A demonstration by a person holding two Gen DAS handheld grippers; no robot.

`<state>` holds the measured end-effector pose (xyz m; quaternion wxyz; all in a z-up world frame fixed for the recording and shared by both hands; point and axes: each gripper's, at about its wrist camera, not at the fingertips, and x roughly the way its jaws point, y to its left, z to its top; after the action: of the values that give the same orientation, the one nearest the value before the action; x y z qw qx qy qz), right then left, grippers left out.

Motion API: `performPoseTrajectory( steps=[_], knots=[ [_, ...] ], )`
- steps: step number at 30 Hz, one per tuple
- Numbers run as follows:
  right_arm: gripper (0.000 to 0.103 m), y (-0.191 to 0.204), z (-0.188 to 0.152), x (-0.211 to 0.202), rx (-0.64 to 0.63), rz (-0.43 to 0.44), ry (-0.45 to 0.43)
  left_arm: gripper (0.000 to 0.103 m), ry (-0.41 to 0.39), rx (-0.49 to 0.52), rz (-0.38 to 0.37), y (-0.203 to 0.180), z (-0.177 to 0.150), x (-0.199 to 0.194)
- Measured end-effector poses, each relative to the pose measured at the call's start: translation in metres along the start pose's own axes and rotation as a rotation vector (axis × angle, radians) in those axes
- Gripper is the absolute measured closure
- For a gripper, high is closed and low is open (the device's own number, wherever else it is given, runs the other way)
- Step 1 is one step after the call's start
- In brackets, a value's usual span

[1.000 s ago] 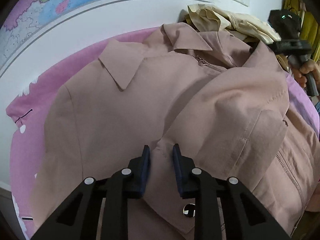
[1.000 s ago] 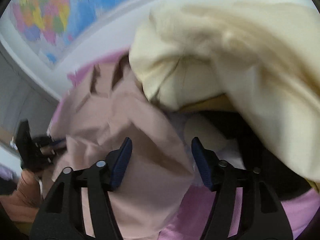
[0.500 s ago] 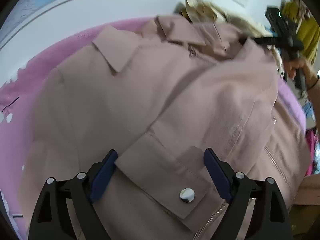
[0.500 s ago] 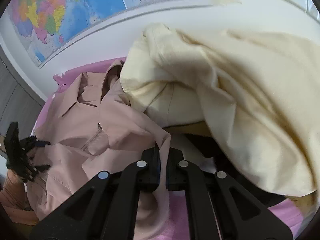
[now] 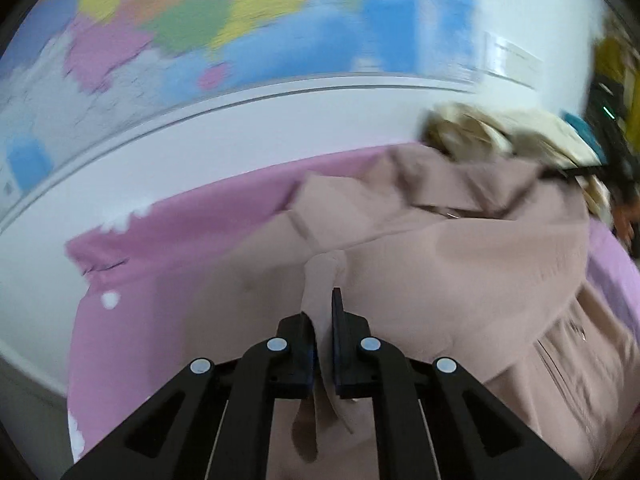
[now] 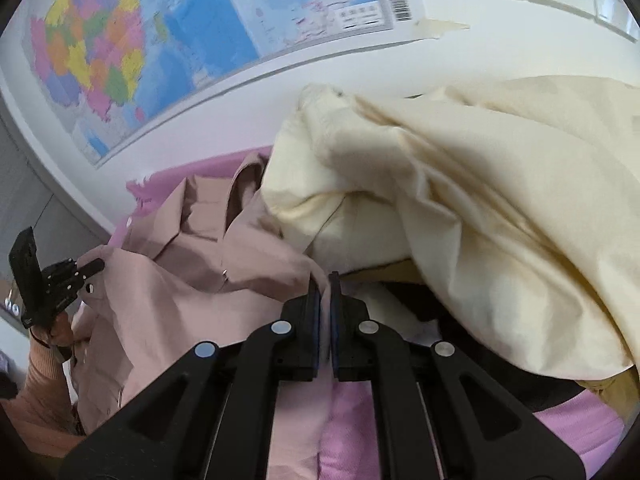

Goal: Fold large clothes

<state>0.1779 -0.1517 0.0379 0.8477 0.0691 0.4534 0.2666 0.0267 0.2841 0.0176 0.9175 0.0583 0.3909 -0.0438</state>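
Dusty-pink jacket [image 5: 460, 264] lies spread on a pink sheet [image 5: 168, 280], a fold clenched in the left tool [image 5: 324, 312]. Only the right wrist view shows the right tool [image 6: 325, 300] pinching the jacket's edge beside a cream garment [image 6: 460, 184] below a wall map [image 6: 180, 40].

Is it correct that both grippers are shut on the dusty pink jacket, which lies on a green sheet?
Not quite: the sheet is pink, not green, as the left wrist view shows. The left gripper and right gripper are indeed both shut on the dusty pink jacket.
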Motion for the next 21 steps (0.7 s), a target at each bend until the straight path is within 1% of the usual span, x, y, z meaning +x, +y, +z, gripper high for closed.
performPoseTrajectory(
  steps=[2,3,4,5,6,7,9,10,11,12,13,14,15,17,18,20,21],
  knots=[
    [0.098,-0.009,-0.001,0.007,0.042,-0.012,0.010,0.097,0.057,-0.030,0.040,0.014,-0.003,0.014],
    [0.097,-0.010,-0.002,0.011,0.054,-0.025,0.018,0.097,0.089,-0.041,0.045,0.018,-0.008,0.022],
    [0.096,-0.014,-0.005,0.015,0.070,-0.034,0.027,0.096,0.139,-0.044,0.042,0.018,-0.016,0.034],
    [0.090,-0.017,-0.007,0.016,0.085,-0.039,0.032,0.095,0.159,-0.040,0.052,0.017,-0.022,0.039],
    [0.087,-0.018,-0.009,0.015,0.092,-0.047,0.027,0.092,0.167,-0.036,0.061,0.018,-0.027,0.039],
    [0.080,-0.017,-0.010,0.010,0.092,-0.070,0.008,0.089,0.168,-0.026,0.061,0.016,-0.031,0.041],
    [0.079,-0.006,-0.013,-0.004,0.067,-0.110,-0.050,0.084,0.162,-0.027,0.059,0.014,-0.034,0.038],
    [0.079,0.005,-0.015,-0.016,0.038,-0.127,-0.098,0.081,0.158,-0.032,0.055,0.014,-0.034,0.037],
    [0.078,0.016,-0.019,-0.025,0.010,-0.128,-0.133,0.077,0.153,-0.036,0.045,0.014,-0.033,0.036],
    [0.078,0.030,-0.023,-0.034,-0.031,-0.107,-0.163,0.068,0.149,-0.042,0.040,0.014,-0.033,0.034],
    [0.073,0.047,-0.028,-0.038,-0.076,-0.065,-0.180,0.065,0.146,-0.049,0.046,0.015,-0.034,0.033],
    [0.068,0.062,-0.033,-0.038,-0.114,-0.023,-0.177,0.065,0.140,-0.055,0.050,0.015,-0.035,0.033],
    [0.067,0.083,-0.039,-0.031,-0.169,0.023,-0.150,0.062,0.136,-0.061,0.050,0.017,-0.034,0.032],
    [0.068,0.112,-0.048,-0.008,-0.244,0.093,-0.078,0.053,0.116,-0.081,0.040,0.020,-0.032,0.026],
    [0.068,0.123,-0.052,0.005,-0.268,0.109,-0.040,0.046,0.103,-0.091,0.036,0.023,-0.032,0.020],
    [0.068,0.138,-0.060,0.034,-0.319,0.114,0.037,0.045,0.065,-0.104,0.036,0.028,-0.033,0.004],
    [0.068,0.141,-0.064,0.053,-0.326,0.103,0.080,0.038,0.049,-0.108,0.037,0.030,-0.033,-0.005]
  ],
)
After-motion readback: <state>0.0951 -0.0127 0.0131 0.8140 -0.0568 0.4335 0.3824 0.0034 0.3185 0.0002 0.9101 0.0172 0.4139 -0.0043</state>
